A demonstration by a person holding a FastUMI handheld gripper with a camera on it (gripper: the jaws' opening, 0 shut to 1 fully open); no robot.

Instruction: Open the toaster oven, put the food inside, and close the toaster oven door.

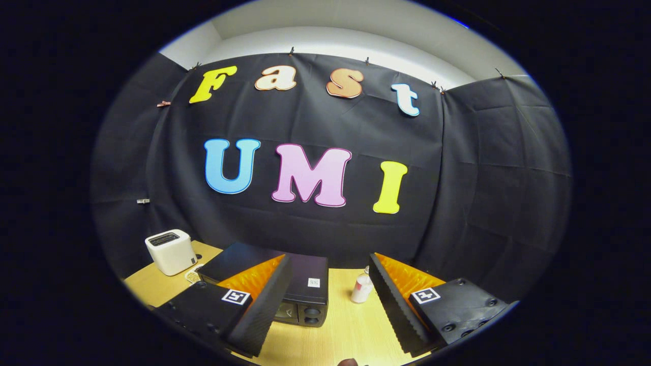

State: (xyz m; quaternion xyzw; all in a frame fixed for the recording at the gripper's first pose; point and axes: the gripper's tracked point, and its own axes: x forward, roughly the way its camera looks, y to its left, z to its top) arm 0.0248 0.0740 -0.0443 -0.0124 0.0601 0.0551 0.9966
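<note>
The black toaster oven point(305, 284) stands on the wooden table point(351, 330), beyond and partly behind my left finger point(257, 310). Its two knobs face me on the front right; whether its door is up or down is hidden by that finger. My gripper point(325, 325) hangs above the table, open wide, with nothing between its black ribbed pads. My right finger point(402, 310) is to the right of the oven. A small dark rounded thing point(348, 362) peeks up at the table's near edge between the fingers; what it is cannot be told.
A white pop-up toaster point(170, 251) stands at the table's back left corner. A small patterned item point(193, 276) lies between it and the oven. A small white bottle point(362, 288) stands just right of the oven, close to my right finger.
</note>
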